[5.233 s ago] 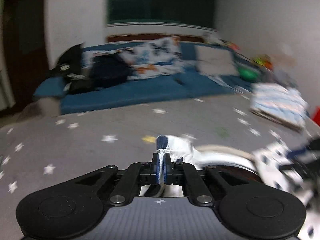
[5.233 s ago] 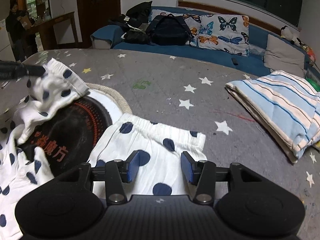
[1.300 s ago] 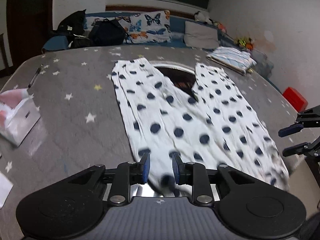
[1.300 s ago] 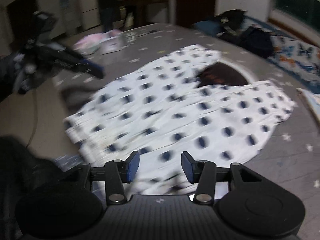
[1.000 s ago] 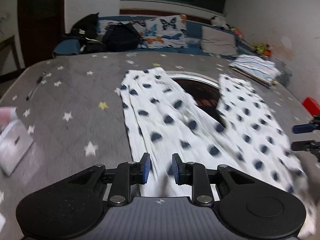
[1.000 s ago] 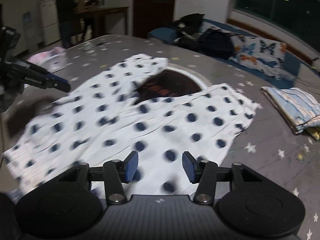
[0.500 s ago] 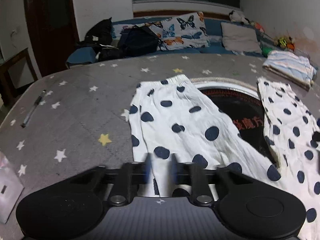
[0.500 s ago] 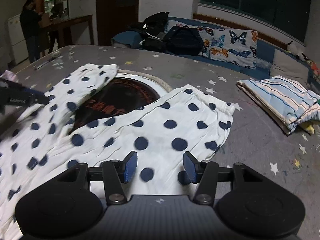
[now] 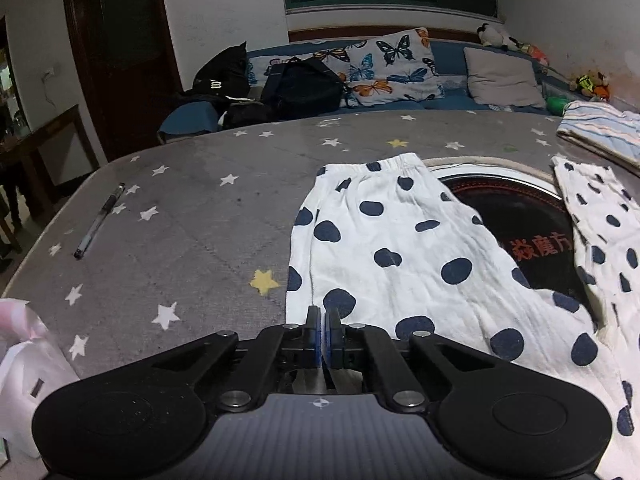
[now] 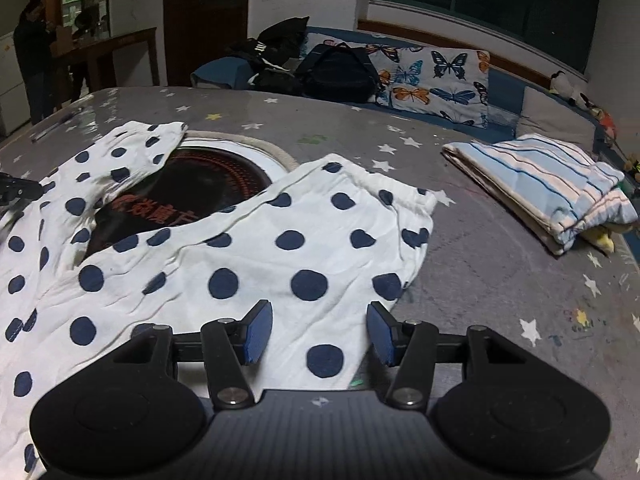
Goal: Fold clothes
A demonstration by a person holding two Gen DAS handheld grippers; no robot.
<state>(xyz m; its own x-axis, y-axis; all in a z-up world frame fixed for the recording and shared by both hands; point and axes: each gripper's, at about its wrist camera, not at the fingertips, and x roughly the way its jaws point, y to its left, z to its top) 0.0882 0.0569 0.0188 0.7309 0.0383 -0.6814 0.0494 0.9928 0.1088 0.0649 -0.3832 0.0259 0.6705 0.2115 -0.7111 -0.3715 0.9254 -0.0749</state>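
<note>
White trousers with navy dots [image 9: 400, 248] lie spread on the grey star-patterned table [image 9: 200, 216], their two legs splayed either side of a dark round hob [image 9: 516, 216]. My left gripper [image 9: 322, 326] sits at the outer edge of the left leg, its jaws shut on the cloth there. In the right wrist view the right leg [image 10: 280, 264] runs to its gathered cuff [image 10: 392, 188]. My right gripper [image 10: 320, 334] hovers open over that leg, with cloth below the gap between its blue pads [image 10: 258, 332]. The left gripper's tip [image 10: 20, 192] shows at that view's left edge.
A folded striped blanket [image 10: 540, 184] lies at the table's right. A pen [image 9: 100, 220] and a white-pink packet [image 9: 20, 352] sit on the left side. Behind the table is a blue sofa [image 9: 452, 60] with bags and butterfly cushions. A person [image 10: 32, 52] stands far left.
The left jaws have closed on the edge of the left leg. Both grippers have come forward and lower along the trouser legs, and the cuffs now look nearer.
</note>
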